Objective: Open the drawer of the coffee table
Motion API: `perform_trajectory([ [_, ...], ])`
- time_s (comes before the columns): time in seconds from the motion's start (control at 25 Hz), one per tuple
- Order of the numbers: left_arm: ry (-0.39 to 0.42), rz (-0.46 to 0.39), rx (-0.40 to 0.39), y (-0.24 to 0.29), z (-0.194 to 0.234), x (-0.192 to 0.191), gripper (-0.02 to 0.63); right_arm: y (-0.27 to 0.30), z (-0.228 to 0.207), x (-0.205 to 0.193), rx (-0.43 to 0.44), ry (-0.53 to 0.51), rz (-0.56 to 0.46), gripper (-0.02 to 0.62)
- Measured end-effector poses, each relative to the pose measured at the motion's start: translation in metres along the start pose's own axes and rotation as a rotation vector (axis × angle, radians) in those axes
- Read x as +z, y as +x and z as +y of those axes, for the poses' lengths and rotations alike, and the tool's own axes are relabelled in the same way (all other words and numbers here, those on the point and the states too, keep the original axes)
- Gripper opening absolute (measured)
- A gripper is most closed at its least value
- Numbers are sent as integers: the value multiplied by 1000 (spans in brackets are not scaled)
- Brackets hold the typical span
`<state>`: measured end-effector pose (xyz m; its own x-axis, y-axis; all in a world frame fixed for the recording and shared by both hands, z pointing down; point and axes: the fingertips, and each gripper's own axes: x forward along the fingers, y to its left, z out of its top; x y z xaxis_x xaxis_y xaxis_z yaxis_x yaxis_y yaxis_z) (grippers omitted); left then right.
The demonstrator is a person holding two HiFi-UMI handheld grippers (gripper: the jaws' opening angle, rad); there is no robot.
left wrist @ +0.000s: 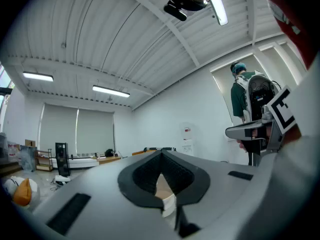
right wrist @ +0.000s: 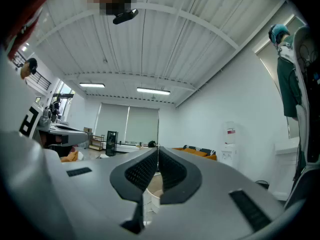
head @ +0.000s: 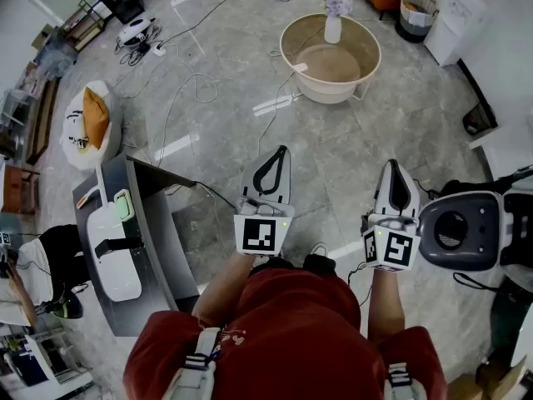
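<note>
The round beige coffee table point(head: 330, 62) stands on the floor well ahead of me, with a white vase point(head: 333, 28) at its far rim. No drawer shows from here. My left gripper point(head: 284, 149) and right gripper point(head: 392, 163) are held level side by side, pointing toward the table and far short of it. Both have their jaws shut with nothing between them. In the left gripper view the jaw tips meet point(left wrist: 161, 153), and a bit of the beige table point(left wrist: 163, 186) shows through the gap behind them. The right gripper view shows the same with its jaws point(right wrist: 158, 148) closed.
A grey side unit point(head: 137, 232) with a white device stands at my left. Cables point(head: 179, 90) trail over the glossy floor. A white stool with an orange bag point(head: 94, 117) is at far left, a grey-white machine point(head: 462, 230) is close on my right, and a person in green point(left wrist: 243, 96) stands nearby.
</note>
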<state>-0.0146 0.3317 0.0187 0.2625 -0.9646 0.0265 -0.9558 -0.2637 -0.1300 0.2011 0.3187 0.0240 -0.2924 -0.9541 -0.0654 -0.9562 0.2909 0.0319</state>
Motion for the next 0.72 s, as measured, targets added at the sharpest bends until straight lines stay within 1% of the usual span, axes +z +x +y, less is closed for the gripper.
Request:
perform_trajectory([
  [0.08,5,-1,-9,-13,16,2,14,0,24,5,0,8,-1,23],
  [0.28,-28,8,-12,-37,56,1,14,0,74,16,-5,4,-11,23],
  [0.4,-37,5,-23,-44,72,0,14,1,92,20,-10,-5,-14,23],
  [0.48,-29,1,-32,-47,79,-1,14,0,100,22,-21,-5,-14,23],
  [0.64,7,-58,-49,-54,89,-1,14,-6,113,23,-49,2,-29,23],
  [0.72,-3,-46,-56,-58,95,-4,14,-7,122,20,-55,16,-32,23],
])
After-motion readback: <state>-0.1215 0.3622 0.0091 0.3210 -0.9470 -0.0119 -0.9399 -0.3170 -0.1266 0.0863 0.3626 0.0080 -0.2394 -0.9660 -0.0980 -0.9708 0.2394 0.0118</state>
